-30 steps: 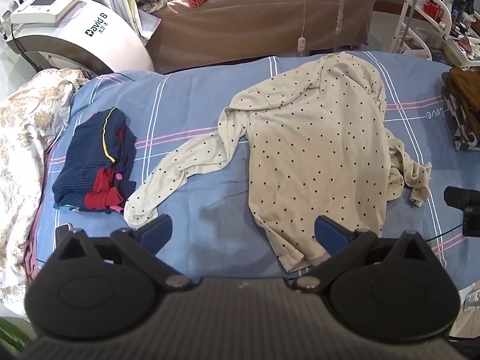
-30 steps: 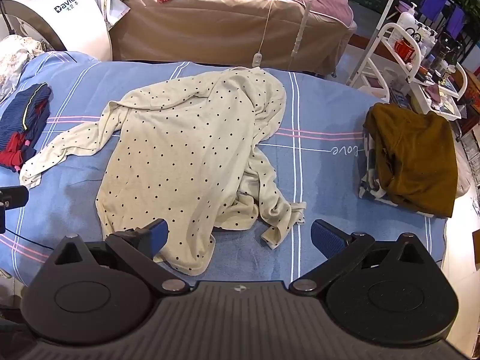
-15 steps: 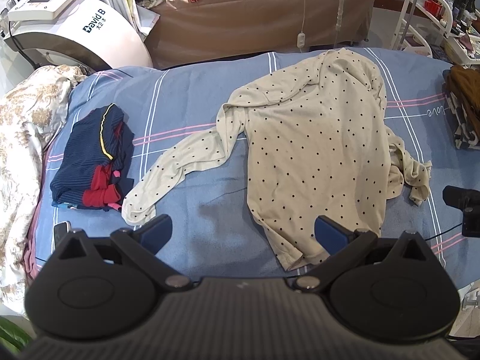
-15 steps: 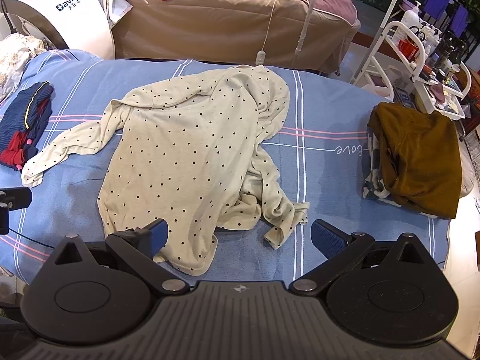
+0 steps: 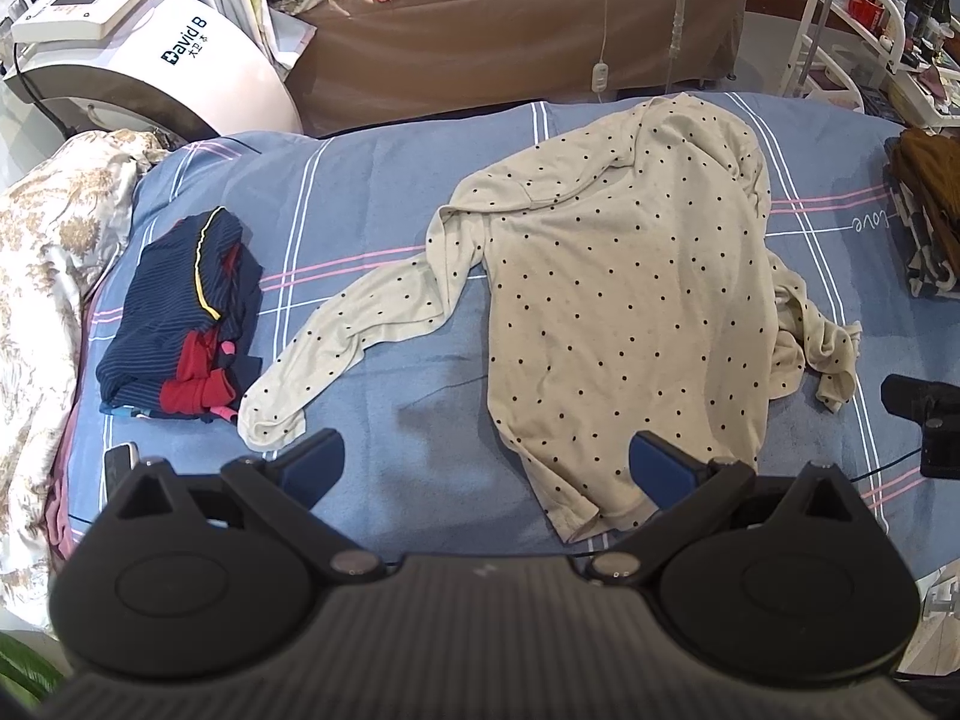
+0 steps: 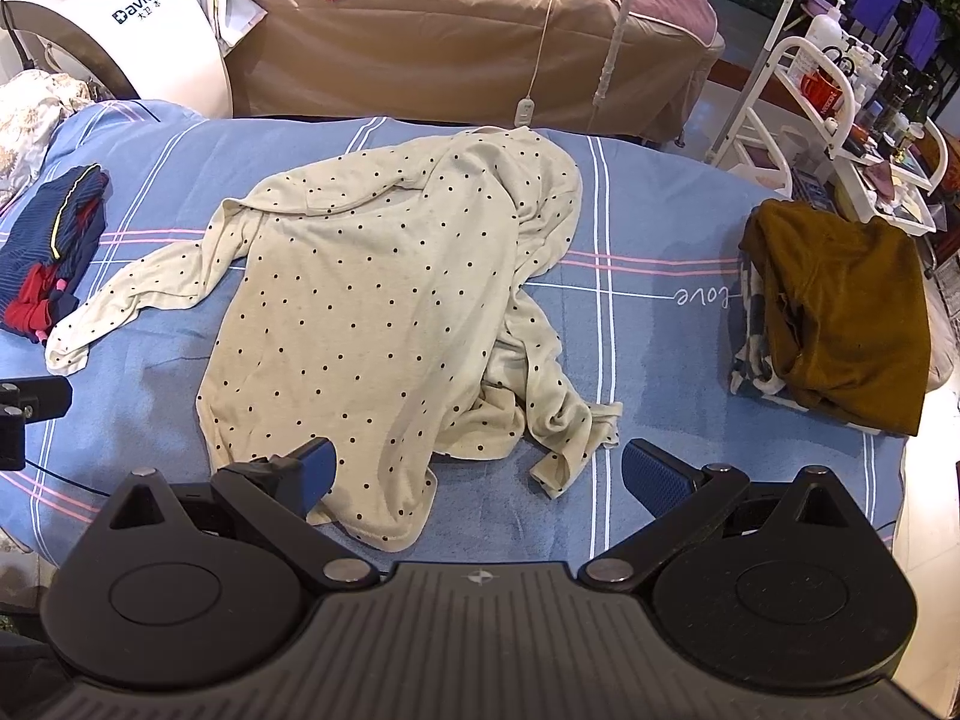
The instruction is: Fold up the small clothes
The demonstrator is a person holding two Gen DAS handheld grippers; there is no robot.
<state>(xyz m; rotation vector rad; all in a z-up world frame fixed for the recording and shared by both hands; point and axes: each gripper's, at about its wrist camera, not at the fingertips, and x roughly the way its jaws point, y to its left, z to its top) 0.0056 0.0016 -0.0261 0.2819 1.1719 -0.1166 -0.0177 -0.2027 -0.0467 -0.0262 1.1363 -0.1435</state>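
- I see the cream polka-dot shirt (image 5: 624,300) spread on the blue striped bedsheet (image 5: 372,192), one sleeve stretched out to its left, the other bunched at its right edge.
- My left gripper (image 5: 486,465) hangs above the near bed edge with fingers spread wide and empty; the shirt's hem lies just ahead of its right finger (image 5: 660,468), and the sleeve cuff sits just ahead of the other finger.
- My right gripper (image 6: 474,471) is also spread and empty; its left finger (image 6: 312,468) overlaps the hem in view, though I cannot tell if it touches.
- A folded navy-and-red garment (image 5: 180,324) lies left of the shirt, and a brown garment (image 6: 840,312) lies well to the right.
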